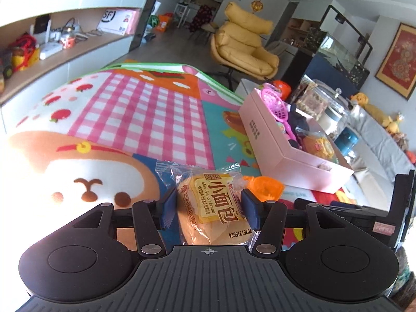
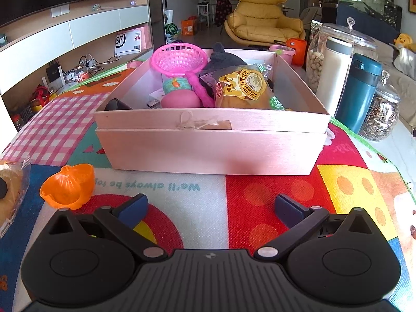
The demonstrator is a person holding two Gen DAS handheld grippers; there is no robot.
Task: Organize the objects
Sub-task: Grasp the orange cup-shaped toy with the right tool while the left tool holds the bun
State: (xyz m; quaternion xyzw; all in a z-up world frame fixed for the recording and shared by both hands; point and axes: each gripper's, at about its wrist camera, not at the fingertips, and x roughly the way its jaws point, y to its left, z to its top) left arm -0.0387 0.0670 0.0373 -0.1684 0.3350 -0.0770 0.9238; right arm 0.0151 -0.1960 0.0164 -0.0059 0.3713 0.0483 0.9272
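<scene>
Just beside bread packet (image 1: 211,205): orange cup (image 1: 264,187).

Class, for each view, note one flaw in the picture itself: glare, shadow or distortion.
Left wrist view: sunlight blows out the mat at the left edge, washing out its print; shelves bow from fisheye. Right wrist view: evenly lit, a soft shadow on the box front; its edges curve.

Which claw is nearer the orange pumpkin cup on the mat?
Left. The left claw, shut on a bread packet, sits just beside the orange cup; the right claw is open, farther off.
</scene>
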